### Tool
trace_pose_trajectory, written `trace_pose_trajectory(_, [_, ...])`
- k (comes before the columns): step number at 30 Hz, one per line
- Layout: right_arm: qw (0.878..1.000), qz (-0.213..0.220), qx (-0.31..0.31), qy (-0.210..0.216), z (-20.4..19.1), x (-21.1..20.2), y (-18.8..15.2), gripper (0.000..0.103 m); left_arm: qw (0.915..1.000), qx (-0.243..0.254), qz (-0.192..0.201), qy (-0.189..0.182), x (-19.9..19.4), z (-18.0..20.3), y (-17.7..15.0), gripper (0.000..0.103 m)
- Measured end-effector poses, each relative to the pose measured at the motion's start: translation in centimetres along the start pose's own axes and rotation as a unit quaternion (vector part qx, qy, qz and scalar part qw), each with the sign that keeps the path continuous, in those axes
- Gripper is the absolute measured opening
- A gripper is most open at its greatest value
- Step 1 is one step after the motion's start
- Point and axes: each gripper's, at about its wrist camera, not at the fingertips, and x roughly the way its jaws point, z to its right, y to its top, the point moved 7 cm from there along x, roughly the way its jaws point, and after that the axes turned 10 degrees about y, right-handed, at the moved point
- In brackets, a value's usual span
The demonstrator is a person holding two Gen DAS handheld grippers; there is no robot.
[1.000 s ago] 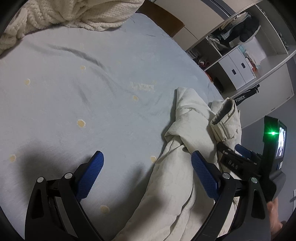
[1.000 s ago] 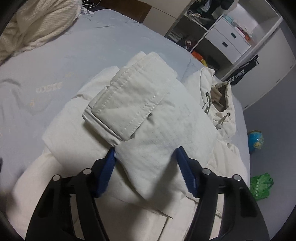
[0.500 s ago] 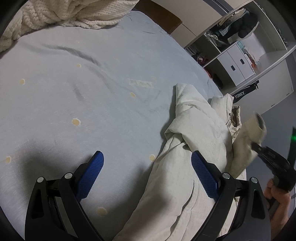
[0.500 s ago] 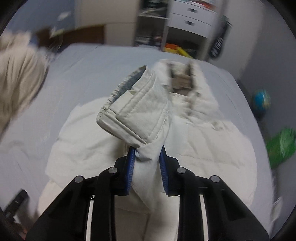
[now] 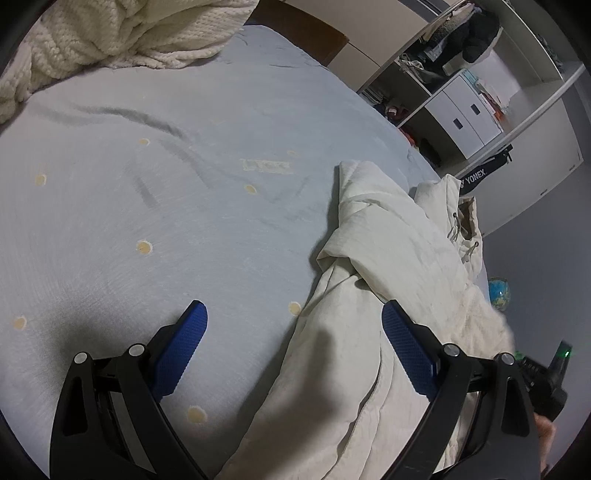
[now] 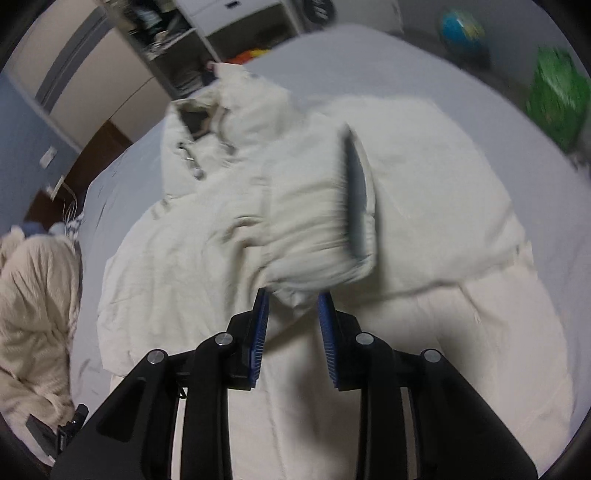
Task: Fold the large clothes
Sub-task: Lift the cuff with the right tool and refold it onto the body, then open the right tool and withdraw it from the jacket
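A large cream hooded jacket (image 5: 391, 266) lies on a pale blue bed (image 5: 166, 192); it also fills the right wrist view (image 6: 424, 206). My left gripper (image 5: 291, 328) is open and empty, low over the jacket's left edge, its right finger above the cloth. My right gripper (image 6: 291, 314) is shut on the jacket's sleeve (image 6: 314, 229), holding the cuff end lifted over the jacket's body. The hood (image 6: 207, 122) lies at the far end. The right wrist view is motion-blurred.
A cream knitted blanket (image 5: 110, 40) is bunched at the head of the bed, also at the left in the right wrist view (image 6: 33, 295). Open shelves with white drawers (image 5: 469, 114) stand beyond the bed. A globe (image 6: 461, 29) and a green bag (image 6: 557, 99) are on the floor.
My right gripper closed on the sleeve, lifted it and swung it to the right across the jacket. My left gripper stayed open and hardly moved.
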Motion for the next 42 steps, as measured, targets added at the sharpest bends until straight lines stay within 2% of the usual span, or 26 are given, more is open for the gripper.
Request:
trace_pose_trajectory(3, [0.999,-0.001,0.039,0.032,2.0,-0.2,-0.6,0.034,1.0000,0.005,0.000,0.003,0.0,0.2,-0.1,0.092])
trace_pose_trajectory(5, [0.998,0.003,0.046,0.042,2.9,-0.5,-0.6,0.045,1.0000,0.009,0.000,0.004,0.0,0.3,-0.1,0.092])
trace_pose_trajectory(8, [0.996,0.015,0.063,0.057,4.0,-1.0,-0.2,0.050,0.9999,0.013,0.001,0.005,-0.1,0.5,-0.2,0.092])
trace_pose_trajectory(10, [0.994,0.024,0.078,0.068,4.3,-1.4,0.4,0.052,0.9999,0.015,0.001,0.005,-0.1,0.6,-0.2,0.092])
trace_pose_trajectory(16, [0.993,0.030,0.098,0.066,4.7,-0.4,2.5,0.052,0.9998,0.017,0.003,0.008,-0.1,0.7,-0.3,0.092])
trace_pose_trajectory(18, [0.993,0.016,0.101,0.057,4.8,0.8,3.1,0.049,0.9998,0.018,0.003,0.008,-0.1,0.8,-0.3,0.092])
trace_pose_trajectory(20, [0.994,0.008,0.098,0.048,4.8,1.3,3.1,0.031,0.9997,0.021,0.003,0.009,-0.1,0.8,-0.3,0.092])
trace_pose_trajectory(23, [0.995,0.013,0.084,0.053,4.7,1.2,3.7,0.014,0.9995,0.030,0.003,0.011,0.0,1.1,-0.4,0.092])
trace_pose_trajectory(30, [0.994,0.062,0.069,0.048,5.9,-2.3,6.5,0.011,0.9983,0.057,0.009,0.001,-0.2,2.1,-0.7,0.092])
trace_pose_trajectory(33, [0.997,0.054,0.061,0.017,7.0,-2.2,6.3,0.012,0.9980,0.062,0.009,-0.001,-0.2,2.4,-0.8,0.092])
trace_pose_trajectory(36, [0.998,0.025,0.061,0.001,8.0,-1.0,5.2,0.017,0.9977,0.067,0.009,-0.003,-0.2,2.6,-0.8,0.092])
trace_pose_trajectory(37, [0.998,0.021,0.057,-0.002,8.2,-0.8,4.9,0.022,0.9976,0.069,0.010,-0.004,-0.3,2.7,-0.8,0.092])
trace_pose_trajectory(39, [0.999,0.014,0.052,-0.007,8.4,-0.9,4.3,0.038,0.9974,0.072,0.010,-0.005,-0.3,2.8,-0.8,0.092])
trace_pose_trajectory(40, [0.999,0.013,0.051,-0.011,8.6,-1.1,4.1,0.051,0.9973,0.073,0.011,-0.005,-0.3,2.9,-0.8,0.092])
trace_pose_trajectory(42, [0.999,0.024,0.048,-0.008,9.1,-2.2,3.7,0.055,0.9971,0.075,0.011,-0.005,-0.4,3.0,-0.9,0.092])
